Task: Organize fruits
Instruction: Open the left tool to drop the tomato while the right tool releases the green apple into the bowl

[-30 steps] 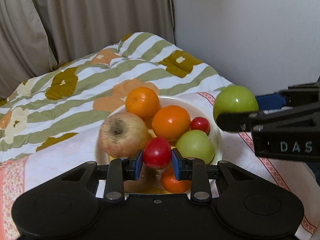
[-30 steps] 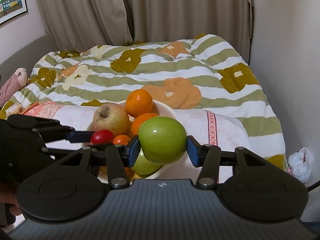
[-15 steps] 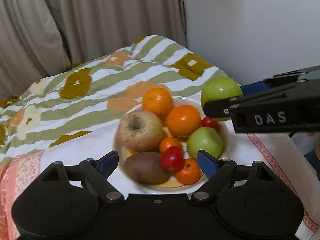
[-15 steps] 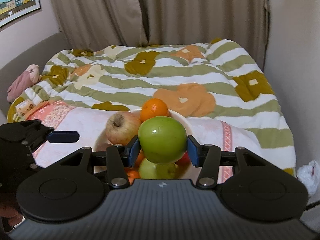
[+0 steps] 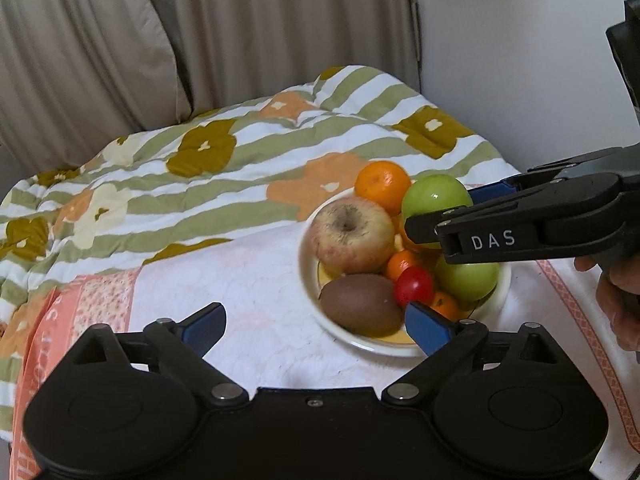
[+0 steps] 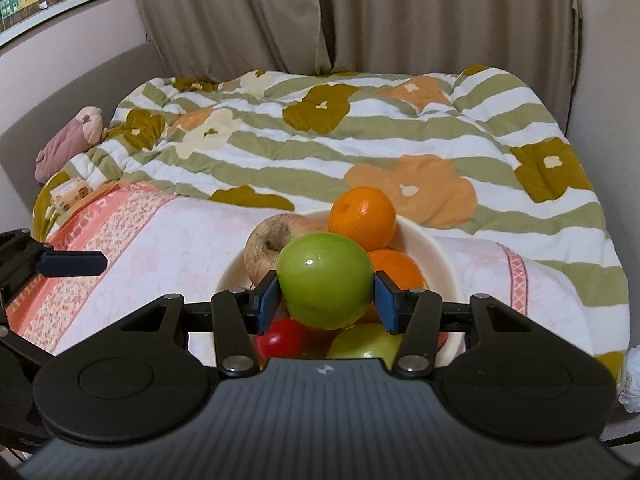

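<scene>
A: Step check? The right gripper (image 6: 326,300) is clamping a smooth, glossy green apple (image 6: 324,280) between its blue pads and hovering it right over the round cream ceramic bowl (image 6: 434,252).

B: So it's the placing step, I'd say. The bowl is sitting on a white-and-pink patterned cloth (image 5: 256,280) on the bed, already piled up. What's in it?

A: A big dull reddish-yellow apple with a rough, russeted top (image 5: 352,234), two bright oranges with dimpled peel, back one (image 5: 382,188), a second green apple (image 5: 468,280), a fuzzy brown oval kiwi (image 5: 360,308), a shiny small red tomato (image 5: 414,286), plus a couple of tiny orange fruits, one here (image 5: 402,264).

B: Left gripper (image 5: 314,324)?

A: Its jaws are opening, standing wide apart with nothing pressed between them; the kiwi and the bowl's near rim are showing in the gap, untouched.

B: Next move?

A: Judging only: lowering the green apple into a stable hollow, probably between the oranges and the other green apple, then releasing gently. Everything there is round and slick, so it's looking likely to roll or knock the tomato off the pile.

B: Background?

A: Soft quilted striped blanket with flower print (image 6: 360,148), beige pleated curtains (image 6: 360,12).
</scene>
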Action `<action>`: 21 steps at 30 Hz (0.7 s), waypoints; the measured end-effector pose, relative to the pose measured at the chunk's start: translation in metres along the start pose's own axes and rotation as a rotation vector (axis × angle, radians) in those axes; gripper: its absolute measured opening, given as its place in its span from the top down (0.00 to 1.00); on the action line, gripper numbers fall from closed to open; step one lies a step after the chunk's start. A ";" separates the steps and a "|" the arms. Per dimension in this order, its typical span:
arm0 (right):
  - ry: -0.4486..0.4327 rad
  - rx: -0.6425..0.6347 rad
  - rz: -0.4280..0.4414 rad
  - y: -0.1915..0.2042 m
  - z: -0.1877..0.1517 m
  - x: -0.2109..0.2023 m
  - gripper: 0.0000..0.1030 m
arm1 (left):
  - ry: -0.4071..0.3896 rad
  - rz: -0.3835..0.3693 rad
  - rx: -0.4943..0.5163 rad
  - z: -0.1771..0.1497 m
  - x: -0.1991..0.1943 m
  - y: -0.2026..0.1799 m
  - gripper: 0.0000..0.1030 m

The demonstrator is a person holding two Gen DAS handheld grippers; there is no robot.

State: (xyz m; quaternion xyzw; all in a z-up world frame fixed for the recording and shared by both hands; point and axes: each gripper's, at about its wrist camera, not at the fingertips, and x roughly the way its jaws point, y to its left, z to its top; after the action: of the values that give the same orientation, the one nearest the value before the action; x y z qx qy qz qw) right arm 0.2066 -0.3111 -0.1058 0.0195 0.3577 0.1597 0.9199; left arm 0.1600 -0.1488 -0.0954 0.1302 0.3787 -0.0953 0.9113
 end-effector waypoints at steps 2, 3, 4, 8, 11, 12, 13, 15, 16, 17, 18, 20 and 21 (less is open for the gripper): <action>0.007 -0.010 -0.003 0.003 -0.002 0.004 0.37 | 0.008 0.008 -0.005 -0.003 0.000 0.001 0.04; 0.012 -0.015 -0.007 0.004 -0.003 0.006 0.36 | 0.010 0.008 -0.007 -0.004 0.000 0.002 0.04; 0.017 -0.022 -0.010 0.006 -0.003 0.008 0.34 | 0.011 0.006 -0.007 -0.006 -0.001 0.003 0.04; -0.013 -0.063 -0.053 0.015 -0.006 0.005 0.03 | 0.012 0.008 -0.012 -0.010 -0.003 0.008 0.03; -0.045 -0.077 -0.072 0.020 -0.009 -0.001 0.00 | 0.012 0.008 -0.028 -0.012 -0.006 0.013 0.03; -0.041 -0.076 -0.069 0.021 -0.009 -0.003 0.00 | 0.011 0.008 -0.033 -0.013 -0.009 0.015 0.03; -0.040 -0.072 -0.071 0.022 -0.009 -0.004 0.00 | 0.008 0.007 -0.035 -0.014 -0.012 0.016 0.03; -0.049 -0.066 -0.078 0.026 -0.007 -0.012 0.00 | -0.002 0.003 -0.037 -0.016 -0.020 0.020 0.03; -0.057 -0.068 -0.084 0.030 -0.007 -0.018 0.00 | -0.008 0.004 -0.038 -0.017 -0.025 0.022 0.03; -0.064 -0.073 -0.089 0.034 -0.006 -0.023 0.00 | -0.013 0.004 -0.039 -0.017 -0.029 0.024 0.03; -0.070 -0.081 -0.094 0.039 -0.006 -0.030 0.00 | -0.015 0.001 -0.041 -0.017 -0.034 0.026 0.03; -0.079 -0.097 -0.114 0.050 -0.006 -0.046 0.00 | -0.023 -0.010 -0.042 -0.017 -0.045 0.029 0.03; -0.082 -0.100 -0.125 0.056 -0.006 -0.055 0.00 | -0.034 -0.014 -0.044 -0.017 -0.053 0.031 0.03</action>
State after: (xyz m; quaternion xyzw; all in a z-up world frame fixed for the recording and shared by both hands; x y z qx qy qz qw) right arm 0.1487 -0.2752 -0.0660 -0.0422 0.3117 0.1187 0.9418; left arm 0.1203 -0.1098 -0.0642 0.1060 0.3662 -0.0957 0.9195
